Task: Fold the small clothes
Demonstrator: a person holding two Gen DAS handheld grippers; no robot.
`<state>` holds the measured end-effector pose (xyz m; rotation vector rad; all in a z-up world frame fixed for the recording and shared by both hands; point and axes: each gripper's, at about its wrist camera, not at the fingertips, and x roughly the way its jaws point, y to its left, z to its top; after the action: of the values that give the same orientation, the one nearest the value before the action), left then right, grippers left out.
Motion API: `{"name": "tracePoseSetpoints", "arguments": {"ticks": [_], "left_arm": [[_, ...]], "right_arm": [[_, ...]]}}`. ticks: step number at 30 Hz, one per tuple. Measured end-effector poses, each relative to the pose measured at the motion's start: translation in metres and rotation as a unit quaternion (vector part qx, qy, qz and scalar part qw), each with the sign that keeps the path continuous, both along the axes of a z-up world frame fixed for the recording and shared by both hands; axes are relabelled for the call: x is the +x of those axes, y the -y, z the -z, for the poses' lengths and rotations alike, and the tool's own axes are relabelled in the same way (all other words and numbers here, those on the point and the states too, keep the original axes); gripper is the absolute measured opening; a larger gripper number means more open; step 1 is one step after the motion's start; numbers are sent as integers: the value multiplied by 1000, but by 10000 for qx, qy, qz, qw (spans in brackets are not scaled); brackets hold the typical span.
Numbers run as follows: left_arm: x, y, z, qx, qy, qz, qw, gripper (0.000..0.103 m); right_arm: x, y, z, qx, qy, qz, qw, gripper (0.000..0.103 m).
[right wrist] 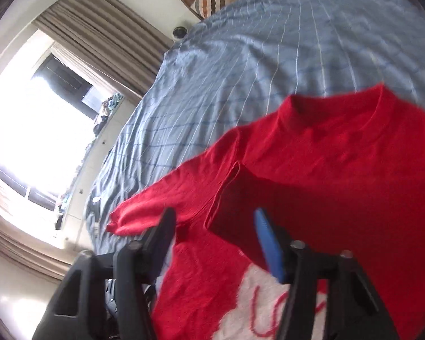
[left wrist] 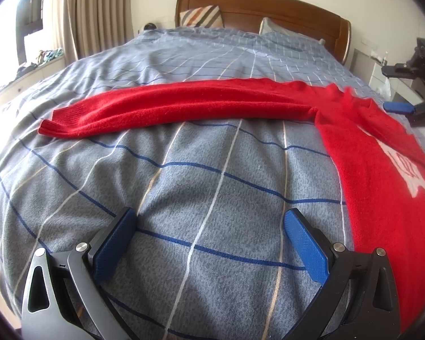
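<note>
Both hand-held grippers are seen released over a red sweater on the bed.

Left hand-held gripper (left wrist: pixel 209 226) is held with jaws spread wide above the bare checked bedspread (left wrist: pixel 184 175); nothing is grasped. The red sweater (left wrist: pixel 362 153) is spread just to its right, one sleeve (left wrist: pixel 167 107) stretched across ahead. Right hand-held gripper (right wrist: pixel 215 226) is parted directly above the sweater's body, a folded-in sleeve (right wrist: pixel 240 206) lying between its fingers, ungripped.

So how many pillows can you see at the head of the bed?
2. A striped pillow leans against the headboard on the left; a plain pale pillow lies right of it. The cover may hide more.
</note>
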<state>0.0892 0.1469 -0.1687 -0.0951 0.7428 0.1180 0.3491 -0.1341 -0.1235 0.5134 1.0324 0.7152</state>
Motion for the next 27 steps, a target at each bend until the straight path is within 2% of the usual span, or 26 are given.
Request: {"name": "tracePoseSetpoints", "arguments": {"ticks": [2, 4, 6, 9, 13, 17, 21, 24, 27], "left_arm": [[0, 0, 0, 13, 5, -4, 10000, 103], [0, 0, 0, 20, 7, -6, 10000, 103], [-2, 1, 1, 48, 13, -21, 10000, 103], [-2, 1, 1, 58, 16, -36, 10000, 103], [-1, 2, 1, 86, 15, -70, 9999, 103], [-1, 2, 3, 111, 18, -104, 9999, 103], [0, 2, 3, 108, 16, -101, 9999, 103], [0, 2, 3, 119, 32, -95, 9999, 103], [-1, 2, 4, 133, 40, -93, 9999, 103]], "right_arm": [[-15, 13, 4, 227, 12, -19, 9997, 67], [-30, 34, 2, 160, 116, 142, 9997, 67], [-54, 67, 2, -194, 309, 448, 9983, 67], [-99, 126, 4, -868, 650, 1052, 9885, 67], [-158, 207, 20, -1904, 813, 1985, 9580, 68], [-210, 275, 31, -2388, 837, 2786, 9265, 68], [-240, 308, 38, -2577, 965, 3189, 9070, 69], [-246, 309, 46, -2608, 1007, 3233, 9040, 71], [-249, 297, 56, -2664, 1156, 3237, 9005, 78]]}}
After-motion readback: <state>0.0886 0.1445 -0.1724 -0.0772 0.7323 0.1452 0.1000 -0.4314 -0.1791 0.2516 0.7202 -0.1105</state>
